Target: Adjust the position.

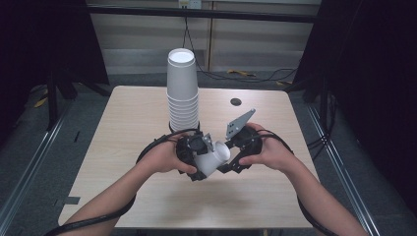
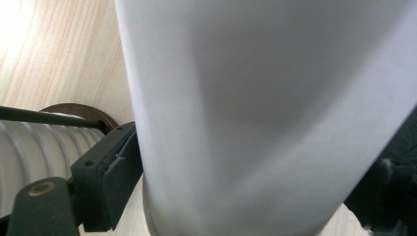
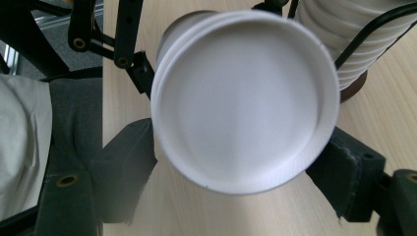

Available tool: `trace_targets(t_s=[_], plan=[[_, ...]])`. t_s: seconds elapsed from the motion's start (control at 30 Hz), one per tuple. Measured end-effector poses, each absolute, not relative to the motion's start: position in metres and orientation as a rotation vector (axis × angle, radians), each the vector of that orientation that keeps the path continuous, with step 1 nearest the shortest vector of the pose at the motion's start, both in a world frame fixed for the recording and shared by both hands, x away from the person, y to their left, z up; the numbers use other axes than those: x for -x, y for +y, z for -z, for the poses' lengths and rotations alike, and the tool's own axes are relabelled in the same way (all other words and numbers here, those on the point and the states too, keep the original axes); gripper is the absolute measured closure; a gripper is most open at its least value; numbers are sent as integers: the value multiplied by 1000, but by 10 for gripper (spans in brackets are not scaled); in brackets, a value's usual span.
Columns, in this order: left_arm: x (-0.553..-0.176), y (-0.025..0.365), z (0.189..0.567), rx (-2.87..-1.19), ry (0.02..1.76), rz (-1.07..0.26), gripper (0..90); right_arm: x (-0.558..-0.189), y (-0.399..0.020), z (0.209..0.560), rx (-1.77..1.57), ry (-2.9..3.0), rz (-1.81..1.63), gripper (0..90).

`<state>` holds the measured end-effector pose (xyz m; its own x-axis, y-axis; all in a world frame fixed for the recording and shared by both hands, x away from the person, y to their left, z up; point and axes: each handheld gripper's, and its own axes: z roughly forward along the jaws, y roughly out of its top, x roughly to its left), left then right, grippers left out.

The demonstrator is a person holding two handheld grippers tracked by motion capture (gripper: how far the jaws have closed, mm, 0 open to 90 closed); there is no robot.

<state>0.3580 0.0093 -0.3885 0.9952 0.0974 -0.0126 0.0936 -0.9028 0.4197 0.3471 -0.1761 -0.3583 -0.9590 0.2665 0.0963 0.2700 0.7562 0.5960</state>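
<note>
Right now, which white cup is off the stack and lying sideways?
The single paper cup held between both grippers, tilted sideways above the table; the others stand nested upright in the tall stack behind.

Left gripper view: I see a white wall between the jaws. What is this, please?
Observer: A white cup, lying tilted above the table, gripped by the left gripper.
Operator: Where is the right gripper?
Observer: The right gripper has its jaws on both sides of the cup's round end. The pads seem to touch it.
Operator: And the stack?
Observer: The stack of cups stands upright on the table, just behind both grippers.
</note>
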Motion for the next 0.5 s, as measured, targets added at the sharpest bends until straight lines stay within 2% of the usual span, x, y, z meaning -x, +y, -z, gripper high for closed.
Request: trace_targets(t_s=[0.5], plan=[[-354, 2, 389, -2703, 121, -15, 133, -347, -172, 358, 472, -2918, 1015, 211]])
